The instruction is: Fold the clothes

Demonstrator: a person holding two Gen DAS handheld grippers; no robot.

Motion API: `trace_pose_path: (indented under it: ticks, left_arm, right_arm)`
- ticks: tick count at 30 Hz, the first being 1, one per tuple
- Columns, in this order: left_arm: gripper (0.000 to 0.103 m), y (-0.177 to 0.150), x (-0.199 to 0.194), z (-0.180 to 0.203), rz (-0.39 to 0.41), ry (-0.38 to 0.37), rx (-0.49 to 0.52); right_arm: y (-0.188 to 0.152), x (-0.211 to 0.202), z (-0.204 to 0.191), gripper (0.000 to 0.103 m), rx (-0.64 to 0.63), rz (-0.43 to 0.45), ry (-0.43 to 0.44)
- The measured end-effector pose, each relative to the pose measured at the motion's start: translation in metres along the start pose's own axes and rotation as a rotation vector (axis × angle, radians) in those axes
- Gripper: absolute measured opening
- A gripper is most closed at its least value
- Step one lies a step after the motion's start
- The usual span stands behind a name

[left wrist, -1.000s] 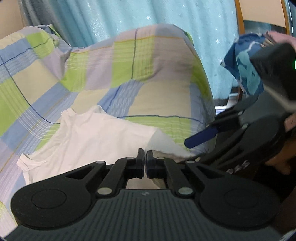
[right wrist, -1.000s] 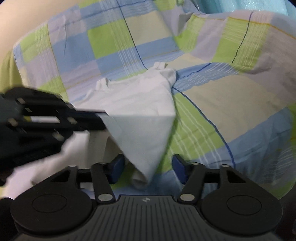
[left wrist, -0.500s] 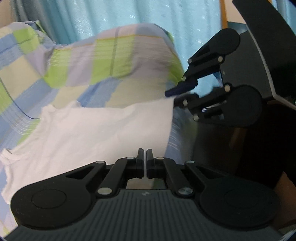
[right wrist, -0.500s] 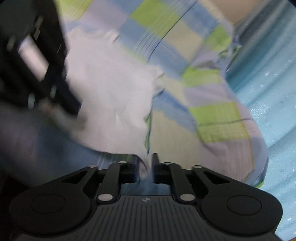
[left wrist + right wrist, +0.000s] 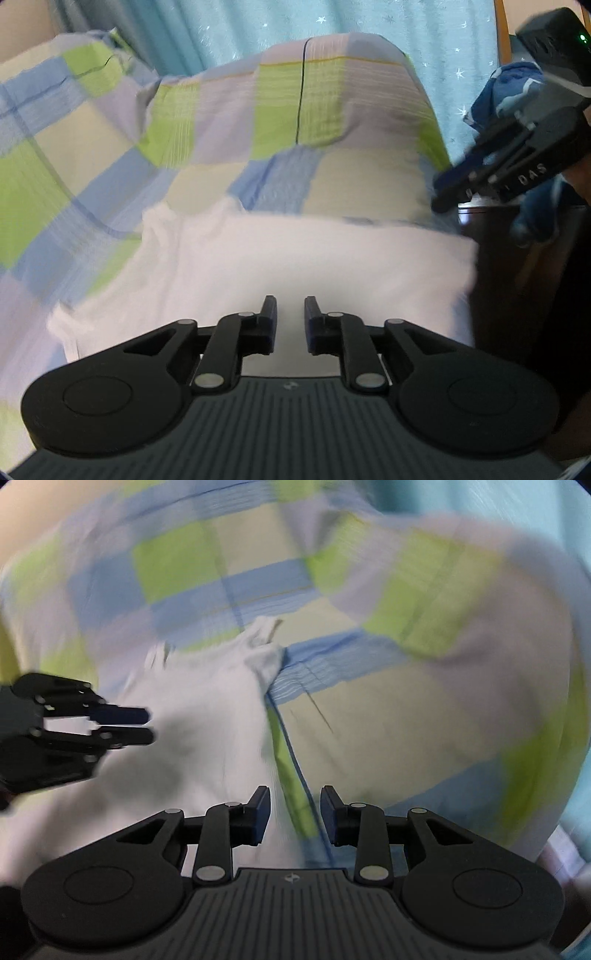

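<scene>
White T-shirt [image 5: 280,266] lies spread on a sofa draped in a green, blue and cream checked cover [image 5: 332,110], with a star-dotted teal curtain [image 5: 443,44] hanging behind. Both pictures are smeared by motion, so fine creases cannot be read. The left gripper [image 5: 290,317] hovers over the near end of the shirt with its jaws parted and nothing between them; in the right wrist view it shows at the left edge, fingers apart above the cloth. The right gripper [image 5: 294,814] is likewise parted and empty, poised over the shirt's right edge where white fabric meets the checked cover. As to progress, the shirt looks laid out roughly flat but not yet folded: one layer, a short sleeve [image 5: 267,657] sticking out at the far right, another at the far left, no crease line visible. I judge the spreading step done and every fold left to do, sleeves in first, then the body doubled over. Whether the hem lies fully smooth is hidden below the gripper bodies. The shirt's long axis runs away from the cameras toward the sofa back, with neck and sleeves at the far end and the hem nearest the grippers. A crumpled blue patterned garment [image 5: 509,88] waits at the far right beside the sofa.
</scene>
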State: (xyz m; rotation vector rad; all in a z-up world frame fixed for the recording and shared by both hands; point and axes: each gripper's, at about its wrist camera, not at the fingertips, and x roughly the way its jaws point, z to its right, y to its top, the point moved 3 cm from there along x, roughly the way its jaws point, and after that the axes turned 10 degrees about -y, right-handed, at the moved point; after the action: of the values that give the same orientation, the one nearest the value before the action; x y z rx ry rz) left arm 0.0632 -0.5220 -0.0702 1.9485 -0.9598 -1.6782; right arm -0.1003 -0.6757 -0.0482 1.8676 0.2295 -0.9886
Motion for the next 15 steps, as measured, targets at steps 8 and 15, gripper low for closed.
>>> trace_pose_path:
  ticks: [8, 15]
  left_arm:
    - [0.031, 0.067, 0.082, -0.078, -0.043, -0.026, 0.046]
    - [0.04, 0.078, 0.153, -0.102, -0.2, -0.196, 0.058]
  right_arm:
    - [-0.03, 0.012, 0.007, 0.039, 0.141, -0.016, -0.046]
    - [-0.049, 0.019, 0.013, 0.053, 0.354, -0.047, 0.038]
